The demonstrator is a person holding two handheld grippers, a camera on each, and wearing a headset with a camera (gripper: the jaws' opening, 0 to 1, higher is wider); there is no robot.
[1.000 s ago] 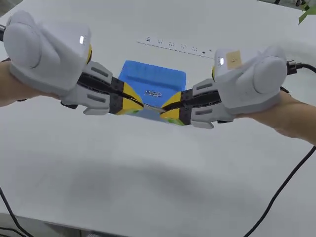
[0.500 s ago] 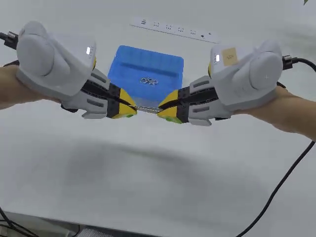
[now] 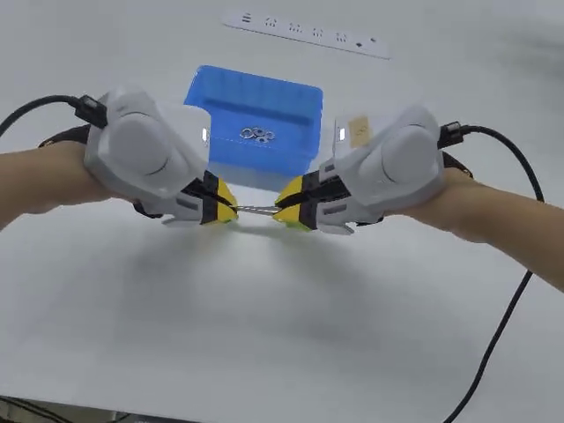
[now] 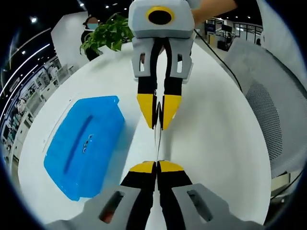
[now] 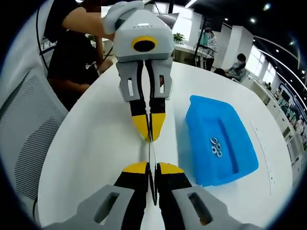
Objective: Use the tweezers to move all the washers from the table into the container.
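A blue container (image 3: pixel 225 97) stands on the white table with a few washers (image 3: pixel 256 135) lying in it. Just in front of it my two grippers face each other tip to tip. Thin metal tweezers (image 3: pixel 256 210) run level between them. My left gripper (image 3: pixel 225 210) is shut on one end and my right gripper (image 3: pixel 286 210) on the other. In the left gripper view my own jaws (image 4: pixel 157 165) pinch the tweezers (image 4: pixel 157 143), with the container (image 4: pixel 72 153) to the left. The right gripper view has its jaws (image 5: pixel 152 166) shut on the tweezers (image 5: pixel 152 153), with the container (image 5: pixel 230 158) and washers (image 5: pixel 215 145) to the right.
A white power strip (image 3: pixel 304 33) lies at the far edge behind the container. A black cable (image 3: pixel 502 326) trails from my right arm across the table's right side. A mesh chair (image 4: pixel 273 129) stands beside the table, and a potted plant (image 4: pixel 108 36) beyond it.
Both grippers, still joined by the tweezers, have come back from over the container's front edge to the table in front of it. Their tips stand slightly farther apart. The head view has shifted too.
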